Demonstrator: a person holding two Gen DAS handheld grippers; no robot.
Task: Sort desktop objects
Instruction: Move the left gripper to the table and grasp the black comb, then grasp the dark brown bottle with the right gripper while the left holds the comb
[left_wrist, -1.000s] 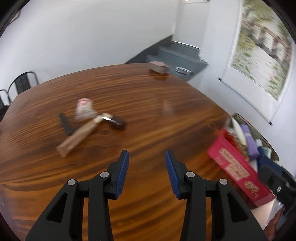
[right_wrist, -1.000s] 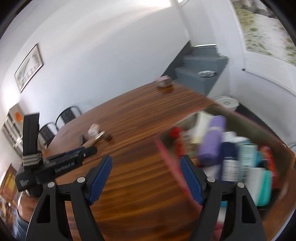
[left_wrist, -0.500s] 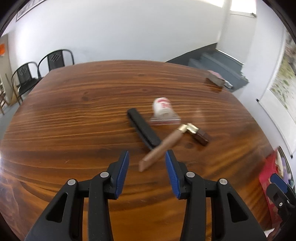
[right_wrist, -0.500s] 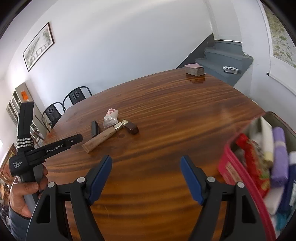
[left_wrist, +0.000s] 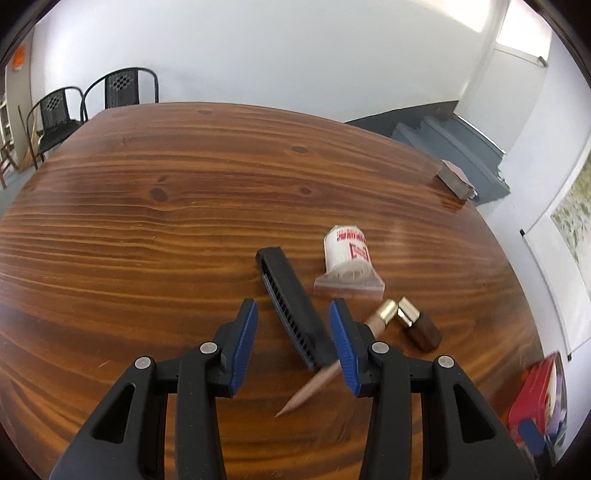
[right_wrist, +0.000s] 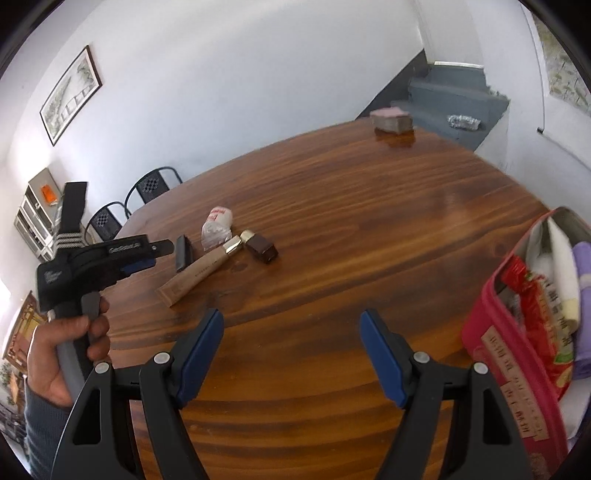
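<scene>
left claw: I've got it spread, nothing pinched
black comb: between the jaws, lying diagonally, probably below them
right claw: spread, farther off

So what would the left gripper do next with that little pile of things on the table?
Probably ease down over the black comb and close. The left gripper is open, nothing is pinched, and the comb already lies between its blue pads in the left wrist view, beside the wooden tube.
</scene>
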